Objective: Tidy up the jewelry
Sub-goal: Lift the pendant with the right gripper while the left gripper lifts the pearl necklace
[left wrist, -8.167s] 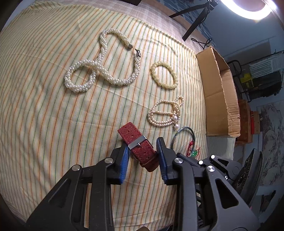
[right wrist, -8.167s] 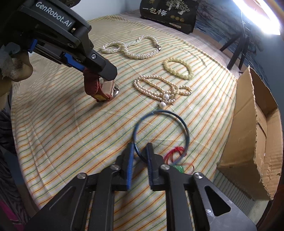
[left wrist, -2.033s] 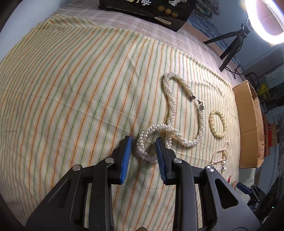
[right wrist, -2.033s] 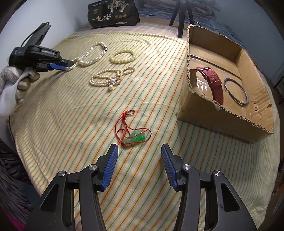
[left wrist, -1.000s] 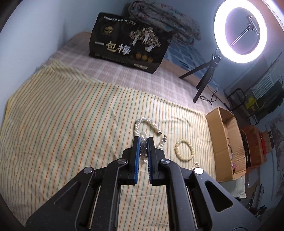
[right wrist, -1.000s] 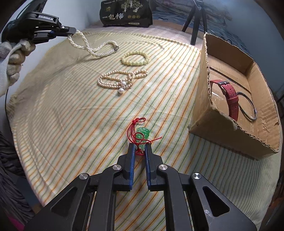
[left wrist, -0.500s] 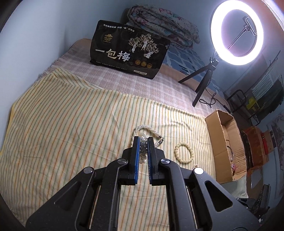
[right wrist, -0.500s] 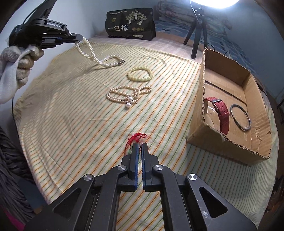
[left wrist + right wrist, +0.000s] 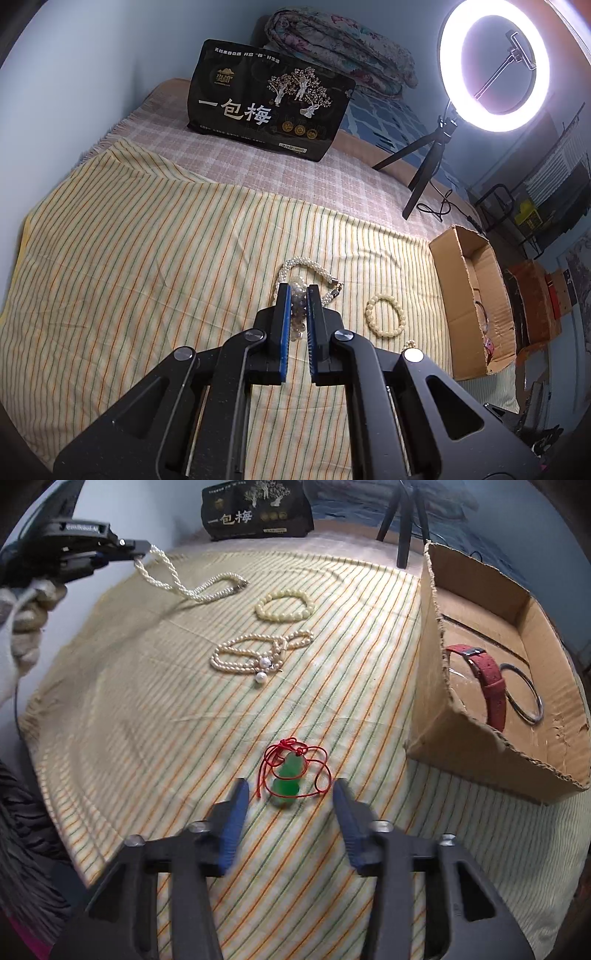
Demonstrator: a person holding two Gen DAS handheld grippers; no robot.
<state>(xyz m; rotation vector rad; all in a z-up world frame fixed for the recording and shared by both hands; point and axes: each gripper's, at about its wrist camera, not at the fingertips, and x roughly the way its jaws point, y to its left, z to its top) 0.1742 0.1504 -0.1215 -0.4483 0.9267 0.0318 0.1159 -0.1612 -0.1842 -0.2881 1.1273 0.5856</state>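
My left gripper [image 9: 296,291] is shut on the twisted white pearl necklace [image 9: 301,266], one end lifted off the striped cloth; the same necklace [image 9: 192,587] hangs from that gripper [image 9: 142,554] in the right wrist view. My right gripper [image 9: 290,790] has its jaws opening, and the green pendant on a red cord [image 9: 290,773] lies on the cloth between them, untouched by the pads. A cream bead bracelet [image 9: 284,605] and a small-pearl necklace [image 9: 258,653] lie further off. The cardboard box [image 9: 436,709] holds a red watch strap [image 9: 489,683] and a metal bangle [image 9: 524,698].
A striped cloth [image 9: 129,280] covers the bed. A black printed bag [image 9: 269,110] stands at the far end, and a ring light on a tripod [image 9: 495,66] at the far right. The box [image 9: 447,280] sits at the cloth's right edge. A gloved hand [image 9: 22,627] holds the left gripper.
The right gripper, shut at the red cord half a second ago, has opened wide and the pendant now lies free between its jaws. The left gripper still holds the pearl necklace raised.
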